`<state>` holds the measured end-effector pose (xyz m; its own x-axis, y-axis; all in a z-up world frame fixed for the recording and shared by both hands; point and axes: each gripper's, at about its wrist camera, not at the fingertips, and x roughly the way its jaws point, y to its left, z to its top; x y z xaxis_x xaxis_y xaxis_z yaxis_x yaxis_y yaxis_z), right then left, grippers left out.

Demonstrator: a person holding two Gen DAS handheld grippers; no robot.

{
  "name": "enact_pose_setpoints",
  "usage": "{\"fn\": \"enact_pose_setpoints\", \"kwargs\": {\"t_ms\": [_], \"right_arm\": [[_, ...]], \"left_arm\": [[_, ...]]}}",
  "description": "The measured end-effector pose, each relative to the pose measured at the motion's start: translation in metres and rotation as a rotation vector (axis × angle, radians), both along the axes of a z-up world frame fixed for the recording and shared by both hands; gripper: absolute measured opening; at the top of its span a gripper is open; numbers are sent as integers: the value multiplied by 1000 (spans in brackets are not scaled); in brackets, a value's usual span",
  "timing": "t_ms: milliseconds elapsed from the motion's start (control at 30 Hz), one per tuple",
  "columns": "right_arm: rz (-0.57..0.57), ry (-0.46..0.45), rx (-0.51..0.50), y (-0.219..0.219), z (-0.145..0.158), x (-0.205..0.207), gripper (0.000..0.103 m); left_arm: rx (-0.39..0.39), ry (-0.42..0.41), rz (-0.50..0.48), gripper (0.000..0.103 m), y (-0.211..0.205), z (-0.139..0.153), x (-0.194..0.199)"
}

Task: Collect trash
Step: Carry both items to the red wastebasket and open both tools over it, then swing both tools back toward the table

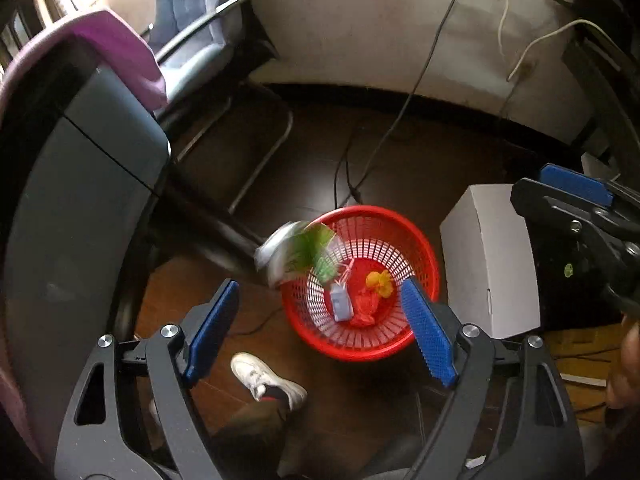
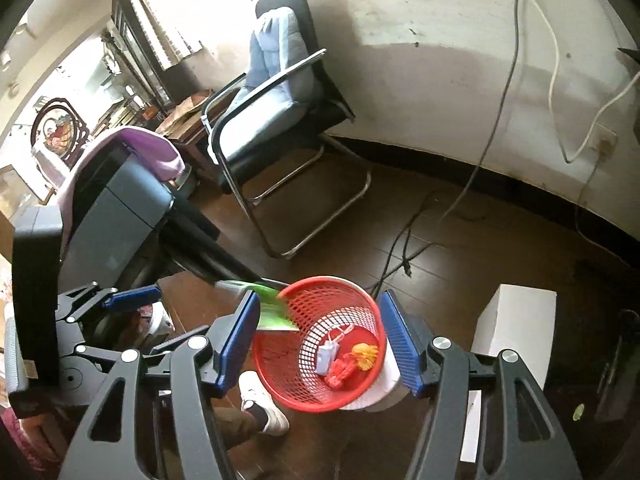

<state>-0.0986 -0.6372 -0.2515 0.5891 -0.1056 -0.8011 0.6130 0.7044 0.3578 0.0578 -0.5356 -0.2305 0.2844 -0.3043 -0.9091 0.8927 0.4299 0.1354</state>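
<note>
Both hand-held grippers [image 1: 320, 316] [image 2: 320, 340] gape empty above red basket [image 1: 424, 248]; green wrapper [image 1: 296, 252] blurred at rim.

Non-task surroundings, noted by clock position in each wrist view.

- Dark wood floor [image 2: 460, 280], glossy; a black cable [image 2: 404, 248] lies across it near centre.
- Office chair [image 2: 280, 92] at 12 o'clock in the right view: black back, chrome sled frame, grey-blue cushion [image 2: 272, 44] on the seat.
- White box [image 1: 488, 264] standing on the floor at 3 o'clock in the left view.
- Purple cloth [image 1: 116, 52] draped over a grey cabinet [image 1: 80, 208], 9 to 10 o'clock.
- White cord [image 2: 552, 60] hanging down the scuffed wall [image 2: 420, 80], 1 o'clock.
- White sneaker [image 1: 266, 378] at 6 o'clock.
</note>
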Motion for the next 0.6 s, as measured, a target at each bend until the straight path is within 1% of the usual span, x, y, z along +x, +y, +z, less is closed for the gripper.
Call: {"fn": "enact_pose_setpoints", "kwargs": {"t_ms": [100,333,467,567,600], "right_arm": [[3,-9,9,0,-1,1,62],[28,-45,3,10,12,2,62],[50,-56,-5,19,22,2,63],[67,-73,-13,27,32,2,68],[72,-79,-13,30,35,3,71]], "left_arm": [[-36,-30,1,87,10,14,-3],[-126,-53,61,88,45,54,0],[-177,-94,91,90,63,80,-2],[-206,-133,111,91,74,96,-2],[-212,-142,118,92,78,99,-2]]}}
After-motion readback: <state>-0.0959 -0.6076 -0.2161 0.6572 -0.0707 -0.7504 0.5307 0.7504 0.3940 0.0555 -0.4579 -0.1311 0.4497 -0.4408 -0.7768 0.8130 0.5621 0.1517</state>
